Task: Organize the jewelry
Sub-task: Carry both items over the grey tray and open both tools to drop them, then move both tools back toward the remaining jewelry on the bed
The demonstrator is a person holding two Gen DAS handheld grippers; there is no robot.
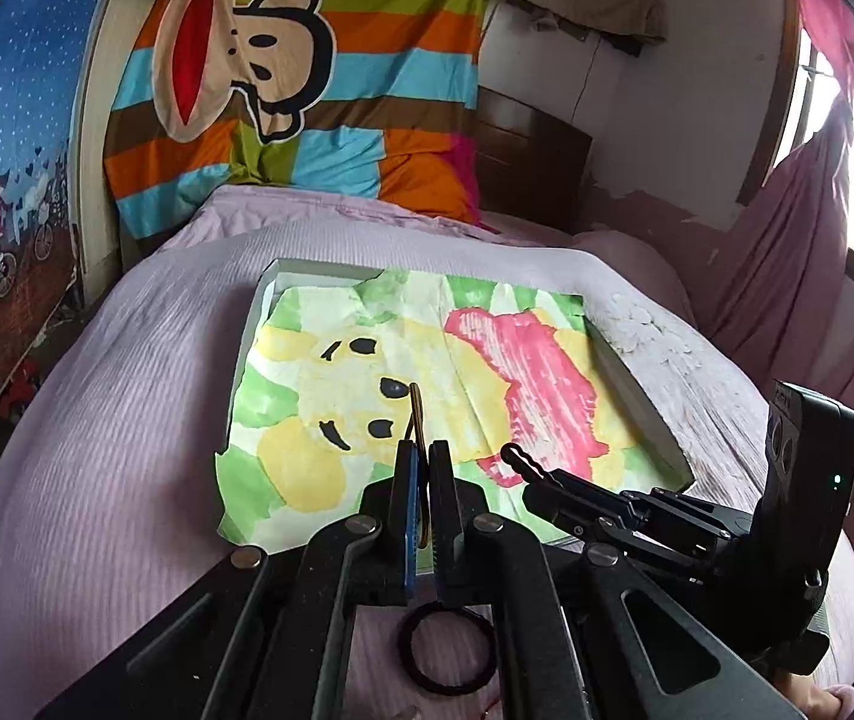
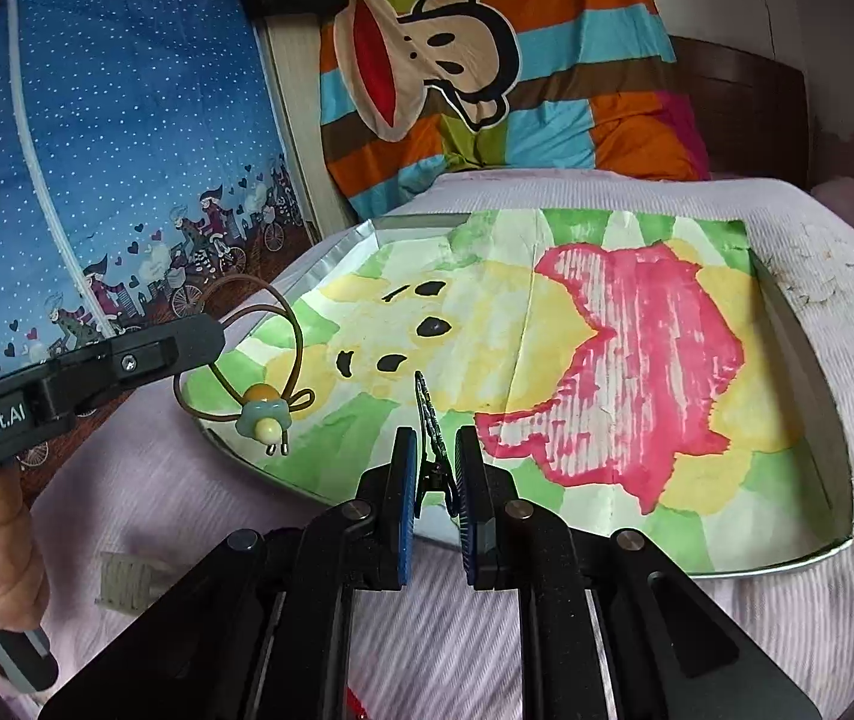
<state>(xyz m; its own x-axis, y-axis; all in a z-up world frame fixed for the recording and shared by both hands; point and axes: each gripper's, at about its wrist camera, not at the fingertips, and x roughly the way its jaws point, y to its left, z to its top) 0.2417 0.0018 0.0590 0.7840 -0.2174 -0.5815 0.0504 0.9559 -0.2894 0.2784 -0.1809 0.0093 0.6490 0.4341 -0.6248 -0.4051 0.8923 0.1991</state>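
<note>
Black hair clip (image 2: 430, 420) clamped, tip pointing away.

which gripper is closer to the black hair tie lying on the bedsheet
Left. The black hair tie lies on the sheet right beneath the left gripper. The right gripper sits off to its right, reaching over the tray.

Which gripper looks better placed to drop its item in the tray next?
Left, probably: the left gripper dangles its hair tie over the tray corner, while the right gripper and its clip sit at the near rim.
</note>
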